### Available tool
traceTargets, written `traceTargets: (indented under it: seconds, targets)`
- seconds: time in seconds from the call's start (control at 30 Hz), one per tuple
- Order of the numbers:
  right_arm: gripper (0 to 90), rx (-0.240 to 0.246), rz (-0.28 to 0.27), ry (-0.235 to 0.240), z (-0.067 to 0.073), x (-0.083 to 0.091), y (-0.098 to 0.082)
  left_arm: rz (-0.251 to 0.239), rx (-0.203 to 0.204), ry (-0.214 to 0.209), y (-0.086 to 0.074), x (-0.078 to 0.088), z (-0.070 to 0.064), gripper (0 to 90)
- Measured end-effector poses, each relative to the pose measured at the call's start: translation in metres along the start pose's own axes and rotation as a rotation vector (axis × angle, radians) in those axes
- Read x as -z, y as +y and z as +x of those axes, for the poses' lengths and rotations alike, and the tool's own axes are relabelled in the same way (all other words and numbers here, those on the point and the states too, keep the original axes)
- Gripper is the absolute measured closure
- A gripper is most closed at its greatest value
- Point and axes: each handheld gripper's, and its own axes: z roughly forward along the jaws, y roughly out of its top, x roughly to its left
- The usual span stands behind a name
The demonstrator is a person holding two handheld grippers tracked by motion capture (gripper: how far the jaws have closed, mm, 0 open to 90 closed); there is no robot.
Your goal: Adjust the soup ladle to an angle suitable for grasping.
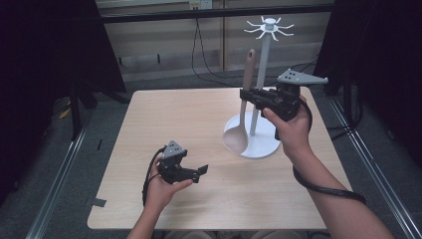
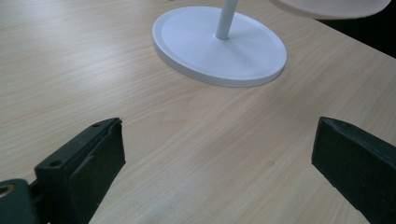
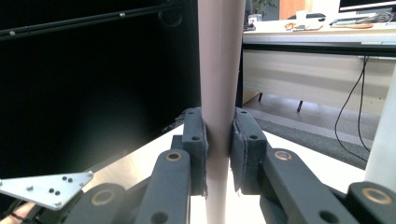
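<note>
Spoon (image 1: 244,107) upright in right tongs (image 1: 245,94), beside stand (image 1: 259,142)

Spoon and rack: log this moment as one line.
right hand-held gripper: shut on spoon handle, spoon upright, bowl down beside rack | left hand-held gripper: open, nothing held, over table

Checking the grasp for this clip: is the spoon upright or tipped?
Upright: the spoon hangs handle-up, bowl beside the stand, clamped in the right claw.

The stand (image 1: 255,141) sits on the table (image 1: 199,119) near its right edge. The spoon (image 1: 242,112) hangs upright just left of its pole, bowl over the base.
</note>
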Motion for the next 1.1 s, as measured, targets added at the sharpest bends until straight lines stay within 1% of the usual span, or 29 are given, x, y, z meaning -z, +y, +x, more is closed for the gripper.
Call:
traceTargets:
  seconds: [0.03, 0.1, 0.2, 0.37, 0.53, 0.73, 0.8, 0.93, 1.1]
  targets:
    - [77.7, -0.004, 0.001, -0.001, 0.000, 0.000, 0.002, 0.000, 0.002, 0.001, 0.000, 0.000, 0.000, 2.5]
    - [77.7, 0.002, -0.008, 0.004, 0.000, -0.001, 0.005, -0.001, 0.005, 0.001, 0.000, 0.000, 0.000, 2.6]
    - [77.7, 0.003, -0.010, 0.004, -0.001, 0.000, 0.008, 0.000, 0.000, 0.000, 0.000, 0.000, 0.000, 2.6]
    - [77.7, -0.012, -0.015, -0.001, -0.006, -0.001, 0.011, -0.001, -0.001, 0.005, 0.000, 0.001, 0.000, 2.6]
    - [77.7, -0.010, -0.024, -0.007, -0.008, 0.000, 0.016, 0.001, 0.000, -0.002, 0.000, 0.000, 0.000, 2.7]
    - [77.7, -0.008, -0.026, -0.012, -0.009, -0.002, 0.021, 0.003, -0.001, 0.000, 0.000, 0.000, 0.000, 2.8]
    - [77.7, -0.012, -0.028, -0.007, -0.010, -0.003, 0.022, 0.002, 0.002, 0.002, 0.000, 0.000, 0.000, 2.8]
    - [77.6, -0.020, -0.018, -0.012, -0.013, -0.005, 0.022, 0.002, -0.001, 0.002, 0.000, 0.000, 0.000, 2.9]
    - [77.6, -0.028, -0.019, -0.019, -0.016, -0.006, 0.021, 0.002, -0.001, 0.001, 0.000, 0.001, 0.001, 3.0]
